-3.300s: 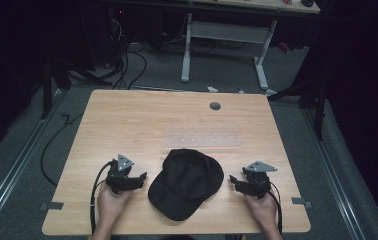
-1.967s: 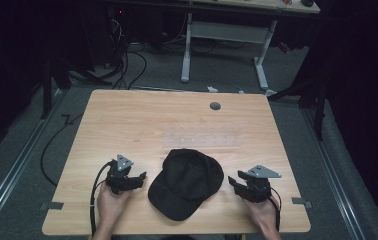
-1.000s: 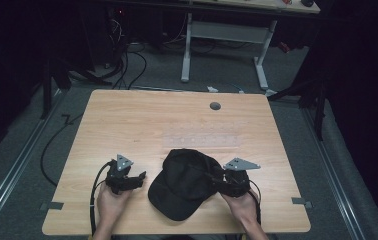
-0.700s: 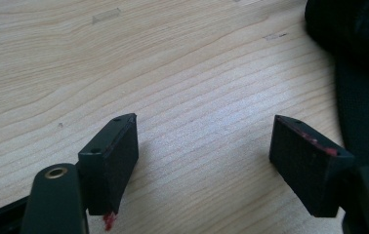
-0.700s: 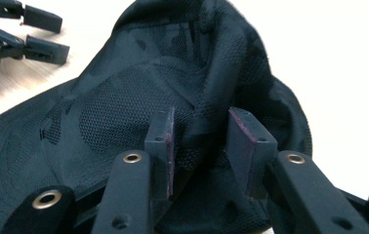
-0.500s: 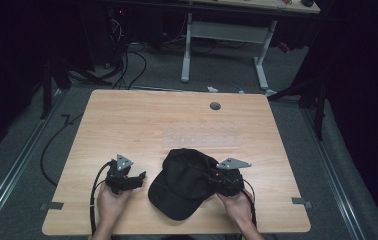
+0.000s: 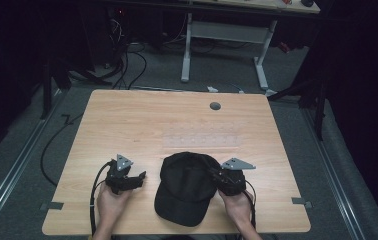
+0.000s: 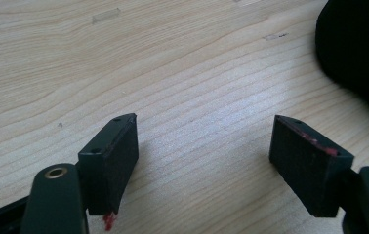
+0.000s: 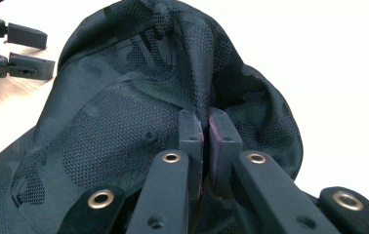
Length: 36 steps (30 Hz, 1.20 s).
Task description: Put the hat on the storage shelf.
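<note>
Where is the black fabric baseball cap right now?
In the high view, the black fabric baseball cap lies near the table's front edge, between both grippers.

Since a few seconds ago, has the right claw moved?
Yes. The right claw has moved left, away from the table's right edge to the cap; its jaws have just been closing, pinching a fold of cap fabric.

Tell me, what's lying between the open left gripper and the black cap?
Nothing: between the left gripper and the cap there is bare wooden table, seen in the high view.
</note>
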Tool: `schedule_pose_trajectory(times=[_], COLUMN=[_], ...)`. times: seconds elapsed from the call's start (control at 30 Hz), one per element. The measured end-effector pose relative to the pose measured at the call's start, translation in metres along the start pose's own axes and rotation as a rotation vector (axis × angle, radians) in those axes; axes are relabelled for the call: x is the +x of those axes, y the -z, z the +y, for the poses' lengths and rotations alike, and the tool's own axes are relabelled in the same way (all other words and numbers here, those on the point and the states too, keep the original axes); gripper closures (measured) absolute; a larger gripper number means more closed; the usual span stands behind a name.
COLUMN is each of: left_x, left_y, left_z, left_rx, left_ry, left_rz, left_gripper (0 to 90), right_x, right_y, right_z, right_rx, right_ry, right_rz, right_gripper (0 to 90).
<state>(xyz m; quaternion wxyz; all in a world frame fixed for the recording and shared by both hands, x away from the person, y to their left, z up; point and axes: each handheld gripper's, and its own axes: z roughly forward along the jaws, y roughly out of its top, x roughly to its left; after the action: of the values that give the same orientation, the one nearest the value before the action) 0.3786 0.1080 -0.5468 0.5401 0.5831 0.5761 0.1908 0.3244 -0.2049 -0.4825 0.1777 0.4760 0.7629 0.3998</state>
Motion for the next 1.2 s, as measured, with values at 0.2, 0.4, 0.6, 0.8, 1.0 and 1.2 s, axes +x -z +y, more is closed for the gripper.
schedule_pose_trajectory(times=[0.2,0.4,0.6,0.8,1.0,1.2], left_x=[0.000,0.000,0.000,0.002,0.002,0.001], left_y=[0.000,0.000,-0.001,-0.001,-0.002,-0.002], left_z=[0.000,0.000,0.000,0.001,0.001,0.001], left_rx=[0.000,0.000,-0.007,-0.015,-0.018,-0.016], left_ry=[0.001,-0.001,0.004,0.013,0.012,0.015], left_rz=[-0.001,0.001,0.017,0.041,0.046,0.049], left_gripper=[26.5,26.5,26.1,25.9,25.5,24.5], right_x=[0.000,-0.002,-0.004,-0.009,-0.014,-0.019], right_y=[0.002,0.004,0.011,0.018,0.026,0.036], right_z=[0.000,0.004,0.010,0.018,0.025,0.034], right_rx=[-0.022,-0.030,-0.065,-0.078,-0.097,-0.102], right_ry=[0.018,0.041,0.049,0.064,0.095,0.137], right_rz=[0.000,0.003,0.050,0.071,0.083,0.084], right_gripper=[86.7,86.8,86.8,86.8,86.9,87.1])
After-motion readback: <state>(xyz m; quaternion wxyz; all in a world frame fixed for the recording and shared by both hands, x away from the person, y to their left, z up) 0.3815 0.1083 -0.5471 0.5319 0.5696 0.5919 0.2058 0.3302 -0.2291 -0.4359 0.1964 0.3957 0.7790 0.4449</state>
